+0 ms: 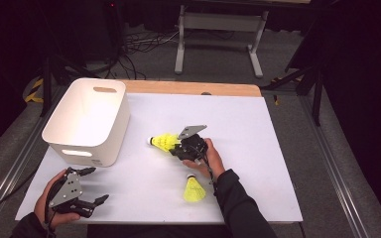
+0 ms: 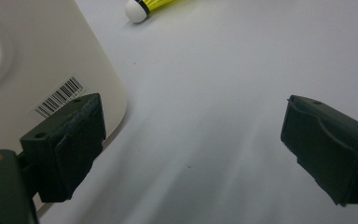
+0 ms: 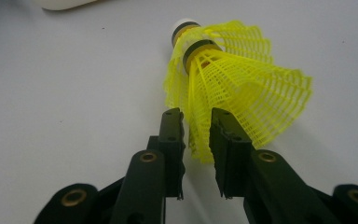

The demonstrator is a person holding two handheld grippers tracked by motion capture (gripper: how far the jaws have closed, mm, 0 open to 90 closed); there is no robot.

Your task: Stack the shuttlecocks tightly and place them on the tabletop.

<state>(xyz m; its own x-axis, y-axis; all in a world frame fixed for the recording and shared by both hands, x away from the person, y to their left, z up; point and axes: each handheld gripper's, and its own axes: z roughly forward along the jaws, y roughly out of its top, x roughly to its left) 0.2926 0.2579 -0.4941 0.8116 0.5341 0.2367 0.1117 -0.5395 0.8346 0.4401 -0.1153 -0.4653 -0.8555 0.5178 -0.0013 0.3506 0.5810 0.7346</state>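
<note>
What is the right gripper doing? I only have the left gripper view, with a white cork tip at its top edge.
Observer: The right gripper has slightly parted jaws around the skirt edge of a yellow shuttlecock.
Operator: Any other shuttlecock?
Observer: Yes, a second shuttlecock lies on the table beside the person's right forearm.
Operator: And the bin?
Observer: The white bin stands upright at the table's left, open top up.

White table [image 1: 258, 148], white bin [image 1: 87, 121], two yellow shuttlecocks [image 1: 194, 190] lying on it
</note>
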